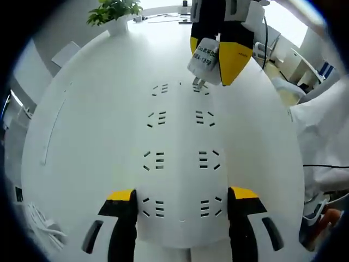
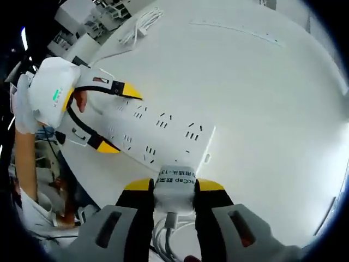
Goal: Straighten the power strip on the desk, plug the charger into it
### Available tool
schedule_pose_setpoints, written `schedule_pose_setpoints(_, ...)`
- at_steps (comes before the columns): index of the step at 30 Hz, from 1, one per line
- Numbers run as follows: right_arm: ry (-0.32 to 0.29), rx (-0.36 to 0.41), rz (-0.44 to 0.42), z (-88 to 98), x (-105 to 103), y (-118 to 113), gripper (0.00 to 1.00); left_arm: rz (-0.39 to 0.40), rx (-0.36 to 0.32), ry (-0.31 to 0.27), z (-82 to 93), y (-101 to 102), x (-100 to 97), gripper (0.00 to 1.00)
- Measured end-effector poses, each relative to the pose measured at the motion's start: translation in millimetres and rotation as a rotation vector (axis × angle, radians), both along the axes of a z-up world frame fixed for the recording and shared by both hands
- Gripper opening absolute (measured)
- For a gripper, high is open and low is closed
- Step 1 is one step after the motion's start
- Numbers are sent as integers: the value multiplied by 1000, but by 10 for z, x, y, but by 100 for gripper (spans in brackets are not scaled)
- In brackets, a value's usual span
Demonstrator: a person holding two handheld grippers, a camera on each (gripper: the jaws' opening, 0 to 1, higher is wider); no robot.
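With the left gripper [image 1: 182,207] clamped on the power strip [image 1: 180,158] lying on the white desk [image 1: 82,136], the right gripper [image 2: 173,191] held the charger [image 2: 175,188] just above a far-end socket, not yet plugged in.

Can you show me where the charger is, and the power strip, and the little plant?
charger [image 2: 175,188]: right gripper view, on its labelled white body.
power strip [image 1: 180,136]: left gripper view, on its bare middle between socket rows.
plant [image 1: 113,10]: left gripper view, on its green leaves.

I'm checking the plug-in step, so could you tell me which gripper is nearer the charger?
Right. The right gripper clamps the charger over the power strip's far end; the left gripper straddles the strip's opposite end.
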State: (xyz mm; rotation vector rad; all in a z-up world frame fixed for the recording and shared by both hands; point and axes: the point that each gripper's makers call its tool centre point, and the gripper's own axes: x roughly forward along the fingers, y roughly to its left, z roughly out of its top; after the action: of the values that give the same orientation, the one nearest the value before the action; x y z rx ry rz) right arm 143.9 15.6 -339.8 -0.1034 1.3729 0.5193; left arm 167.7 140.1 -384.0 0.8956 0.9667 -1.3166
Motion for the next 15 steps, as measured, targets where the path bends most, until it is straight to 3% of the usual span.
schedule_pose_setpoints(7, 49, -78, -36, -9, -97, 2, 27, 2, -3, 0, 1, 5, -6, 68)
schedule_pose_setpoints(15, 51, -60, -116, 20, -130, 29, 27, 10, -6, 0, 5, 14, -12, 68)
